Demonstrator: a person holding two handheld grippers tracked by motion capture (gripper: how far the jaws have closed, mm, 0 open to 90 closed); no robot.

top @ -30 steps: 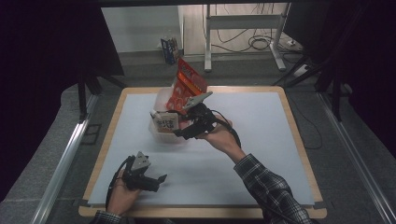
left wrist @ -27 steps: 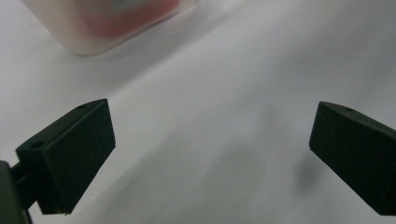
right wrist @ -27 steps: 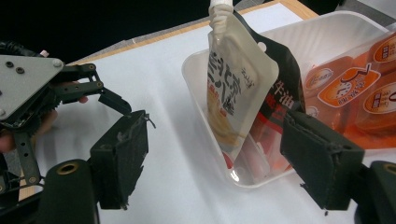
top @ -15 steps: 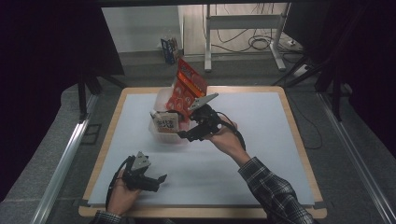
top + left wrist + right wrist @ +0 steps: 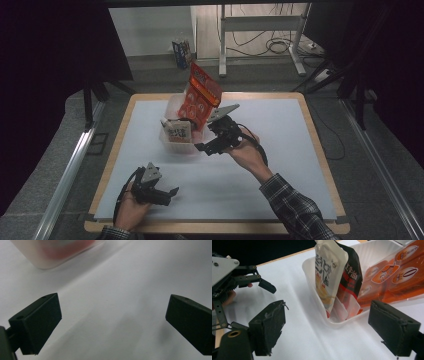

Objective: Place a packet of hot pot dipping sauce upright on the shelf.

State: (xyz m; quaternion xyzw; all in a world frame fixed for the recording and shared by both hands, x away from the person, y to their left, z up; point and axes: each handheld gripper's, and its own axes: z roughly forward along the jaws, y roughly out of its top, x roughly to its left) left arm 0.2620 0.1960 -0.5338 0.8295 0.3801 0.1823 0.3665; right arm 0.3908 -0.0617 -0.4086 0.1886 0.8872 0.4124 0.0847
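A clear plastic tray (image 5: 317, 307) sits on the white desk (image 5: 280, 190) toward its far side. Three packets stand in it: a white pouch (image 5: 329, 272) upright, a dark red-lettered sachet (image 5: 349, 280) just behind, and a tall orange bag (image 5: 200, 97) leaning over the rim.

The right tongs (image 5: 204, 141) were held out over the middle of the worktop (image 5: 280, 165), the forearm in a plaid sleeve reaching in diagonally from the lower right. Their jaws had just been opening and stood wide apart with nothing between them, as the right gripper view showed. The left tongs (image 5: 171, 194) lay low near the front edge, cradled in the left hand (image 5: 131, 210), pointing to the right. Their jaws also gaped wide and bare.
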